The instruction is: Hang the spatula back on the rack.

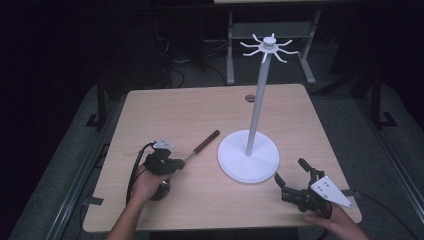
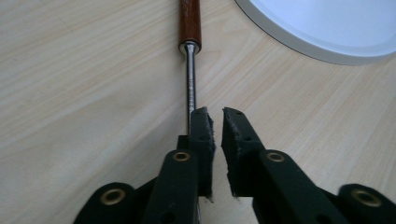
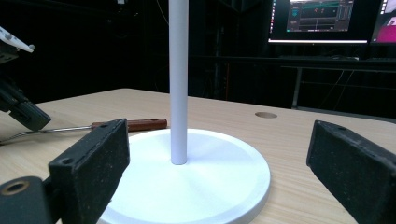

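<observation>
Wood-grain tabletop (image 1: 200, 115) sits in a dark room; the right gripper view adds lit monitors (image 3: 322, 18) behind. Your left gripper (image 1: 172, 162) rests its nearly closed jaws on the steel shaft of the wooden-handled utensil (image 1: 202, 145); whether they pinch it you cannot tell. Just beside stands the white round-based hook stand (image 1: 248, 155). Your right gripper (image 1: 292, 180) hovers wide open, empty, facing that base

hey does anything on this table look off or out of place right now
One small thing: the left tool sits over the utensil lying flat beside the white stand, but its metal shaft runs along the outside of the left pad rather than through the narrow gap, so the grip looks misaligned. Nothing looks spilled or damaged.
</observation>
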The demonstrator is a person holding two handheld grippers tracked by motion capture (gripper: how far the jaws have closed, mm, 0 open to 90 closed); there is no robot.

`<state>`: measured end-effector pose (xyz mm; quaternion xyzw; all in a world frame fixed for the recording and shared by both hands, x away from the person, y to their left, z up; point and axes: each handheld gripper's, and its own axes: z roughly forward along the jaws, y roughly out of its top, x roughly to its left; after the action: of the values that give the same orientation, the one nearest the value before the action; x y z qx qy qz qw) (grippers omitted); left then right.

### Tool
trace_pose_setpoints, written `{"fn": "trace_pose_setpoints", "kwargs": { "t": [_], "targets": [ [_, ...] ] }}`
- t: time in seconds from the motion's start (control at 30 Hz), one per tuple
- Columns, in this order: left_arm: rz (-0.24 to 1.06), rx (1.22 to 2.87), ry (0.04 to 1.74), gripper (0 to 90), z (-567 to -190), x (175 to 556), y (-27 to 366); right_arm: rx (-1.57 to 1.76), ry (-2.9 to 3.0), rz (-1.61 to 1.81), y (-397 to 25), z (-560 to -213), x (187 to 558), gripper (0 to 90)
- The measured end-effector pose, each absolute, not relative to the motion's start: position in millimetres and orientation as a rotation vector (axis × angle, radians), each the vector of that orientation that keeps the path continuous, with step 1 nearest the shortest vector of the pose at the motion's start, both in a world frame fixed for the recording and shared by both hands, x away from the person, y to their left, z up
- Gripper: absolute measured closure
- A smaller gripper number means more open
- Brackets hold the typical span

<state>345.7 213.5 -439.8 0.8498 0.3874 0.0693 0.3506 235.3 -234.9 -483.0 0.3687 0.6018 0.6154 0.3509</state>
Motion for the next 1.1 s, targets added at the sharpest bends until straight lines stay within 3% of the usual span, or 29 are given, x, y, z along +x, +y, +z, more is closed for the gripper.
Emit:
{"fn": "trace_pose_setpoints", "kwargs": {
  "t": [0.2,0.5,1.1],
  "targets": [
    [0.173,2.256,0.996,64.0,-431,355,207,0.955,1.561,1.595,-235,-483,235,5.5],
    [0.135,2.347,1.0,52.7,-420,376,198,0.956,1.562,1.597,-235,-483,235,5.5],
    [0.035,2.494,1.035,47.7,-409,424,168,0.954,1.563,1.597,-235,-483,236,5.5]
  ]
}}
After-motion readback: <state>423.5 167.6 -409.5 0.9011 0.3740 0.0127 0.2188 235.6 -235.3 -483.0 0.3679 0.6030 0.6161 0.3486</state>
